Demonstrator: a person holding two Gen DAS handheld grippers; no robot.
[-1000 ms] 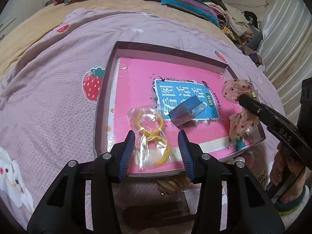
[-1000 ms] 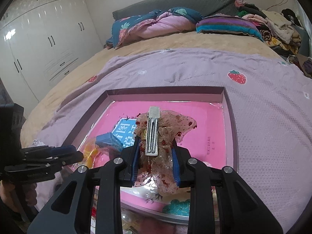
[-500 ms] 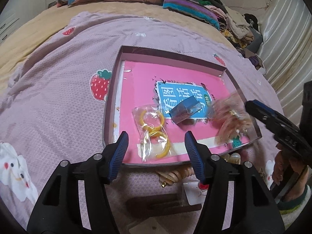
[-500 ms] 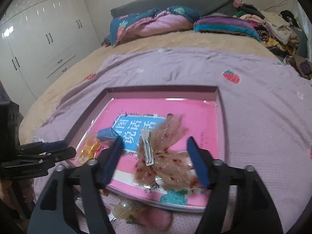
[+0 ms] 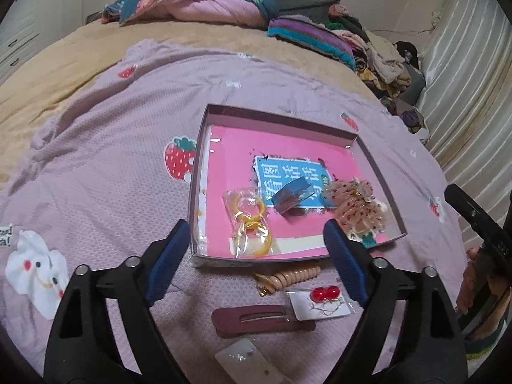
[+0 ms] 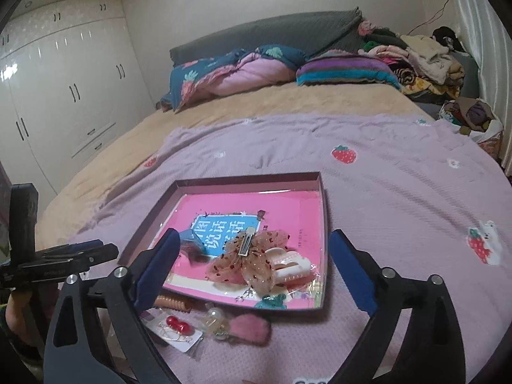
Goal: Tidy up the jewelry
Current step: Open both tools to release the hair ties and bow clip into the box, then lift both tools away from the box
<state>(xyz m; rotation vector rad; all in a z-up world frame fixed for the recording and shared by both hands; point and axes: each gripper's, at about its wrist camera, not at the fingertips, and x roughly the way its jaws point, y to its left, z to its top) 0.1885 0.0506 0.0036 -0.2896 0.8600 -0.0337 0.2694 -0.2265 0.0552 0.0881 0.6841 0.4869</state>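
left gripper (image 5: pixel 256 256) held above the near edge of the shallow tray (image 5: pixel 278 113), jaws just opened wide, nothing between the pads; right gripper (image 6: pixel 252 272) likewise spread wide after just opening, nothing pinched

inside the tray, on the pink lining: bagged yellow rings (image 5: pixel 251 227) at the near left, a small blue box (image 5: pixel 292 196) in the middle, a sheer pink bow clip (image 6: pixel 252 260) with red flecks lying loose near the right wall, metal clasp up, partly over a white claw clip (image 6: pixel 292 264)

outside the tray, on the lilac strawberry blanket (image 5: pixel 105 172), just beside the near wall: coiled beige hair tie (image 5: pixel 296 276), red bead earrings on a card (image 5: pixel 323 300), dark red hair clip (image 5: pixel 262 321), pink fuzzy piece (image 6: pixel 251 328)
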